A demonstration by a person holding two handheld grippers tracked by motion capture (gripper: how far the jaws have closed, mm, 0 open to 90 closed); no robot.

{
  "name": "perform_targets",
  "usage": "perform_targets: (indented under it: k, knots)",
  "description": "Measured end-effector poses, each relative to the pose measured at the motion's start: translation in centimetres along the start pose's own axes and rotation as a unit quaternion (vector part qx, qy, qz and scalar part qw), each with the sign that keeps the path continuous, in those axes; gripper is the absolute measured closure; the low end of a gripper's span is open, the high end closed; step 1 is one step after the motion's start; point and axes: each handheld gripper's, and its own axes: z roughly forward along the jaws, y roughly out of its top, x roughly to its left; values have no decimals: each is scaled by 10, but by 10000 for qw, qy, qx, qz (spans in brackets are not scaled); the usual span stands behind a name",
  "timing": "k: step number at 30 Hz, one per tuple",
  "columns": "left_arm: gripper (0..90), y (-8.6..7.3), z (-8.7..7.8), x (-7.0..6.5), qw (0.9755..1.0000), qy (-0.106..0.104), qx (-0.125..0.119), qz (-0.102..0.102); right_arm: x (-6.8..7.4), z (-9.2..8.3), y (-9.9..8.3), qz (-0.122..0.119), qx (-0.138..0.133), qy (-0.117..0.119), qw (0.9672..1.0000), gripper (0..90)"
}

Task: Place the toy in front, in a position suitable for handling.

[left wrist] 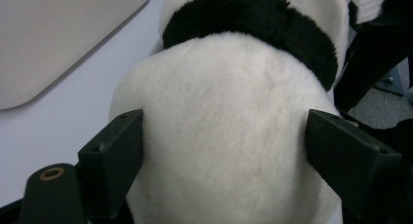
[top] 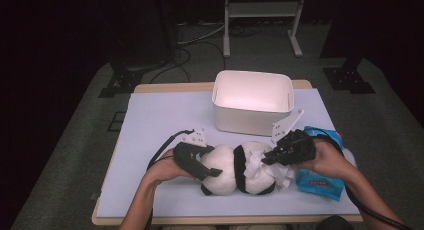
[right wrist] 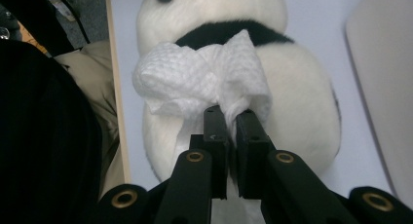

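A black-and-white plush panda toy (top: 240, 169) lies on its side on the pale lavender mat (top: 160, 120) that covers the wooden table, near the front edge and just in front of the white rectangular plastic bin (top: 252, 102). The bin stands open-topped at the middle of the mat's far side.

The left gripper (top: 212, 172) comes in from the left, held in the person's left hand (top: 165, 167). In the left gripper view its two black jaws stand wide apart, one on each side of the toy's white rounded end (left wrist: 224, 136); both inner faces sit against the fur, which bulges between them. The toy's black band (left wrist: 253, 24) lies farther off, beyond the jaws.

The right gripper (top: 267, 159) is held in the person's right hand (top: 325, 160) and meets the toy from the right. In the right gripper view its jaws are nearly together, with a narrow gap, pinching a crumpled white textured paper wipe (right wrist: 199, 83). The wipe is bunched against the toy's white fur, just beside the black band (right wrist: 224, 34). In the high view the wipe (top: 275, 172) shows as a pale ragged mass on the toy's right end.

A blue soft packet with red and white print (top: 320, 182) lies on the mat under the right hand, just beside the toy. A black cable (top: 159, 154) trails from the left gripper across the mat.
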Motion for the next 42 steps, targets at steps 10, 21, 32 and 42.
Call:
perform_targets:
  k: [10, 21, 32, 42]
  knots:
    - [157, -3, -1, -6, 9999, 47, 44, 82, -15, 15, 31, -115, 100, 60, 9999, 844]
    - [157, -3, -2, -9, 9999, 41, 59, 138, -30, 6, 16, 185, 26, -38, 9998, 843]
    - [157, -4, -3, -10, 9998, 14, 89, 158, -31, -4, -5, 405, -49, -77, 9991, 844]
    - [157, -5, -4, -11, 9998, -13, 95, 167, -30, -9, -20, 549, -17, -56, 9985, 843]
